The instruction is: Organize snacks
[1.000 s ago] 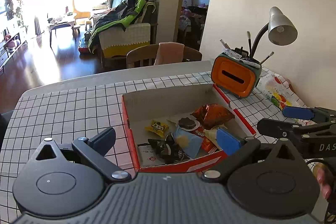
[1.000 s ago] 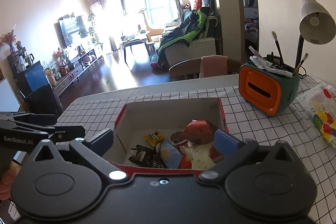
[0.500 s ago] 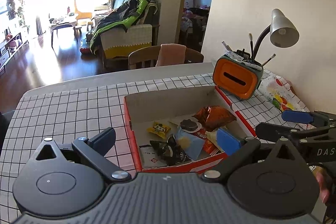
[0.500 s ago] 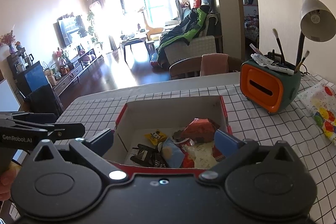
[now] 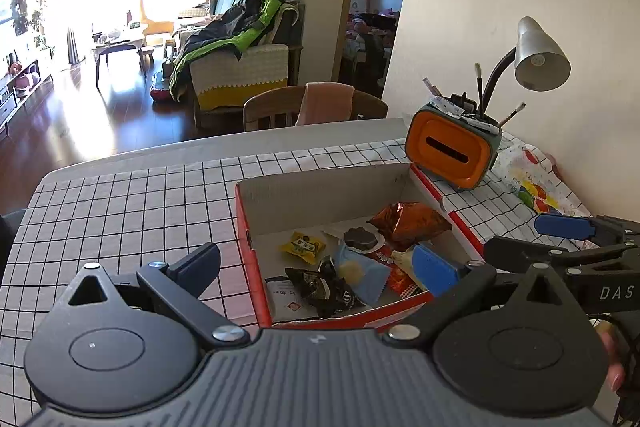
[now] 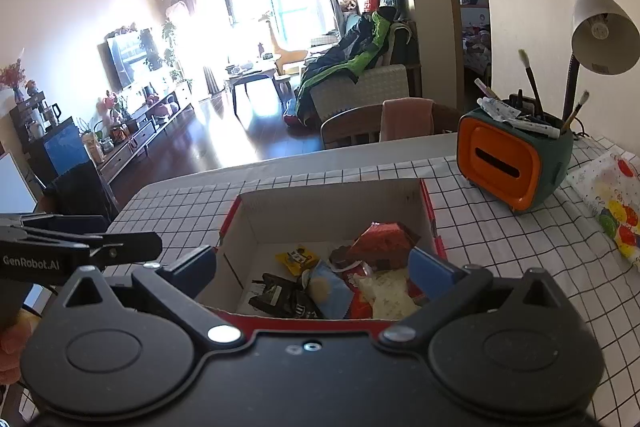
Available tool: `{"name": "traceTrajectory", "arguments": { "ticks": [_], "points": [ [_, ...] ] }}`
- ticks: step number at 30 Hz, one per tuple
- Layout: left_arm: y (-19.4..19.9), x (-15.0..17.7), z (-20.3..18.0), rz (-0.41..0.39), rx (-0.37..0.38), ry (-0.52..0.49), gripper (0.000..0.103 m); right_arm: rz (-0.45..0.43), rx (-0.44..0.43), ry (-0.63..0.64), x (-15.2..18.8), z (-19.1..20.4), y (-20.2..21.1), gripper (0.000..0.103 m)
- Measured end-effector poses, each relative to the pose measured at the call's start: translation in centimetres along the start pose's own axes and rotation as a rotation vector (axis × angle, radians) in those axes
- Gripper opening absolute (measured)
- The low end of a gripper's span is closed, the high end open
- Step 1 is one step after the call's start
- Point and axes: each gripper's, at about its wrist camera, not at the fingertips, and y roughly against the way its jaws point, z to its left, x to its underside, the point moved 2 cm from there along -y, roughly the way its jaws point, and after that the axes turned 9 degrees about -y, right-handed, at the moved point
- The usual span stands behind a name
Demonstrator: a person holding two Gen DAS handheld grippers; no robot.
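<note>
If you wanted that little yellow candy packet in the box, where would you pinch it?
Probably from straight above, across the short sides of the yellow packet. It lies flat and alone on the box floor, clear of the snack pile.

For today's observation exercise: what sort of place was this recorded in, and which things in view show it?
Most likely a home's open living and dining room: a checked-cloth dining table carrying a snack box, a sofa draped with jackets, and a wall-mounted television above a low cabinet.
</note>
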Motion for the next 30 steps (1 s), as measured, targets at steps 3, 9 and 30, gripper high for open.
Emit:
{"name": "traceTrajectory", "arguments": {
  "ticks": [3, 9, 30],
  "points": [
    [-0.2, 0.0, 0.1, 0.006, -0.002, 0.004, 0.103, 0.005, 0.007, -0.009, 0.1, 0.0, -0.2, 0.103],
    [-0.4, 0.0, 0.4, 0.01, -0.002, 0.01, 0.103, 0.005, 0.018, -0.019, 0.2, 0.0, -0.2, 0.103],
    [-1.1, 0.2, 0.3, 0.048, 0.0, -0.025, 0.103, 0.016, 0.06, -0.05, 0.7, 0.2, -0.2, 0.103]
  ]
}}
